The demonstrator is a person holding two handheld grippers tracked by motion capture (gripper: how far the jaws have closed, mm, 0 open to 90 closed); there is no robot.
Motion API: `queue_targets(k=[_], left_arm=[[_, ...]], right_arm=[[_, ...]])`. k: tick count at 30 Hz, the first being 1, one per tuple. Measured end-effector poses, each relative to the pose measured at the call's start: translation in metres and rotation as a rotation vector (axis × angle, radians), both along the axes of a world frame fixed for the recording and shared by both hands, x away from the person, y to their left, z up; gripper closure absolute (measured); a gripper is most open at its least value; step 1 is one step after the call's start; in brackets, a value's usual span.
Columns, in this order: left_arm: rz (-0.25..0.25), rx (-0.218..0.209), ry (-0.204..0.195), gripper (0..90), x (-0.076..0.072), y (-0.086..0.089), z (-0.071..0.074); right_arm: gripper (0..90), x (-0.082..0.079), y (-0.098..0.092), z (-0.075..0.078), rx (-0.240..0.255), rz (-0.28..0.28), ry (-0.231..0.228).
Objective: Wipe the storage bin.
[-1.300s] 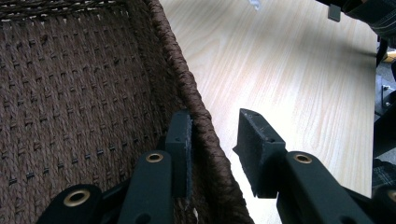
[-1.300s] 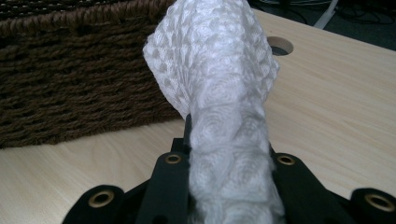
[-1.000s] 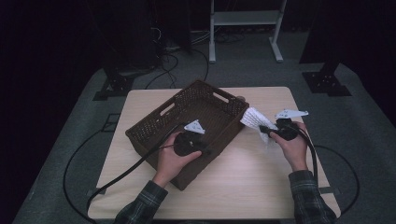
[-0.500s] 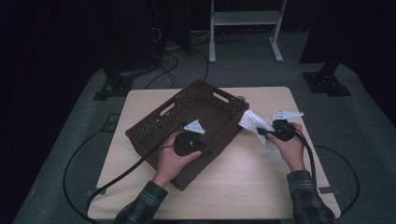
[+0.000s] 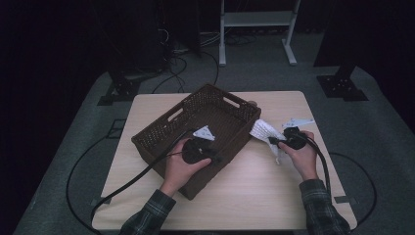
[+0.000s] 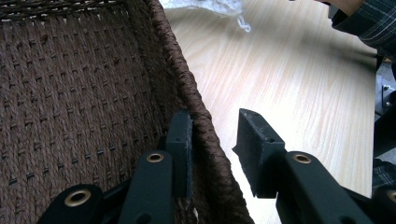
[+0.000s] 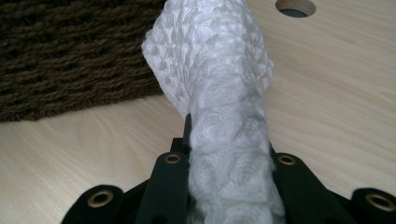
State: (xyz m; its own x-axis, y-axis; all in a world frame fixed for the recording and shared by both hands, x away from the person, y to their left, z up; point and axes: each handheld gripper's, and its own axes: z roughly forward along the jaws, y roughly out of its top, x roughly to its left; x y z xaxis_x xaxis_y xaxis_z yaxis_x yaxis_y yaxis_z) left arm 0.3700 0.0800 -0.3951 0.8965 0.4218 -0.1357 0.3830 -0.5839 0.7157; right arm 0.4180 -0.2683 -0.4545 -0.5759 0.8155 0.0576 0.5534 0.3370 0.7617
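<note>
- Your right gripper (image 7: 227,154) is clamped on the white cloth (image 7: 219,93), just right of the basket (image 5: 195,129), its length pointing at the basket wall.
- Your left gripper (image 6: 212,154) straddles the basket's near rim, jaws apart; one touches it.

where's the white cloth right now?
In the high view the white cloth is on the table's right side, clamped in the right gripper, just right of the brown basket. The right gripper view shows it bunched between the jaws.

Plaid sleeves (image 5: 323,208), black tools (image 5: 275,141).
</note>
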Motion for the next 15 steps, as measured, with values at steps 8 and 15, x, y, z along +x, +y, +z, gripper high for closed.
queue_targets(k=[8,15], left_arm=[[0.000,0.000,0.000,65.7,0.000,0.000,0.000],[0.000,0.000,0.000,65.6,0.000,0.000,0.000]], right_arm=[[75.6,0.002,0.002,-0.010,-0.013,0.006,0.026],[75.6,0.003,0.003,-0.018,-0.027,0.006,0.056]])
